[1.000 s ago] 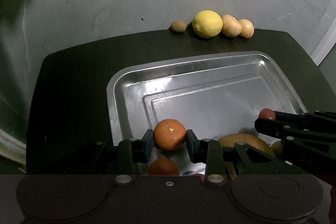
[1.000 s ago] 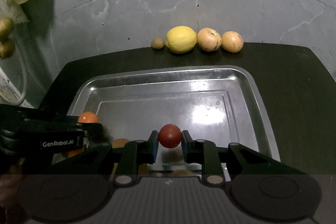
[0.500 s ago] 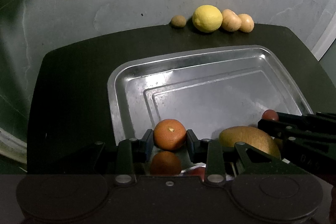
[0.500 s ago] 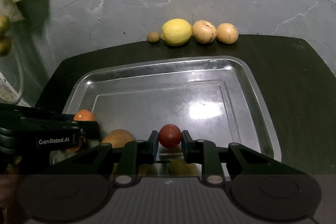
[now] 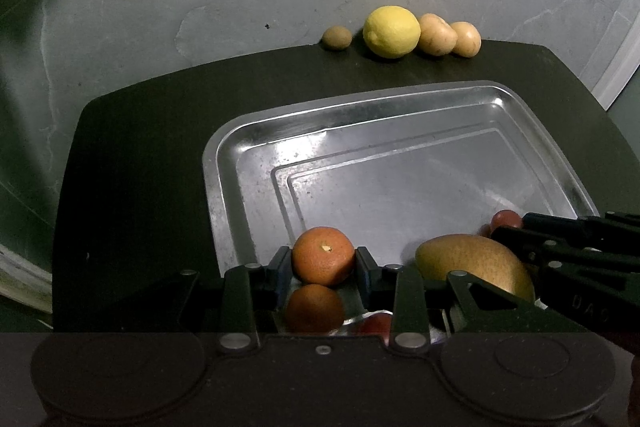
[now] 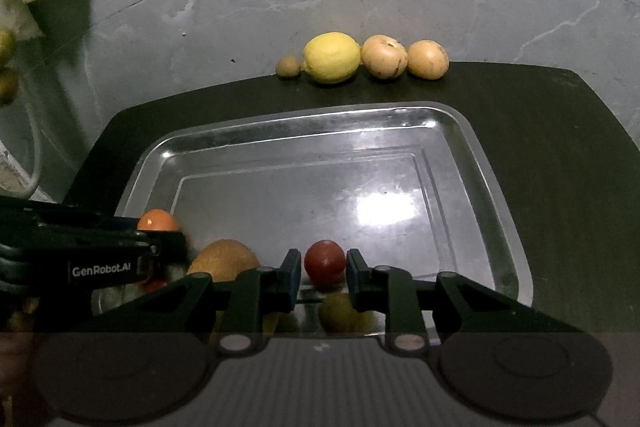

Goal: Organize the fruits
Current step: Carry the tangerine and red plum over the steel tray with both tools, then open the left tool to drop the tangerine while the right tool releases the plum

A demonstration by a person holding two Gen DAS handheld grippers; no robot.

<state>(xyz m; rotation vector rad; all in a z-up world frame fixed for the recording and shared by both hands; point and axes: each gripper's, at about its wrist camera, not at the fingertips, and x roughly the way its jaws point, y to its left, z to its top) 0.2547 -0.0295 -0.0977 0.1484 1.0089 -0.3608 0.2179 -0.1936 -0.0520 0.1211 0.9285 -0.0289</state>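
Over the near end of the steel tray (image 5: 224,163), the left gripper (image 5: 323,263) stays clamped on an orange tangerine (image 5: 323,255), its reflection just below, and the right gripper (image 6: 325,265) on a small red fruit (image 6: 325,261). Over the last second both have drawn back and risen, uncovering a brownish-yellow mango-like fruit (image 5: 472,265) at the tray's near edge. So the fruits look lifted for transfer, probably to the row along the table's far edge (image 6: 520,87): small brown fruit (image 6: 288,67), lemon (image 6: 332,57), two tan round fruits (image 6: 384,56).
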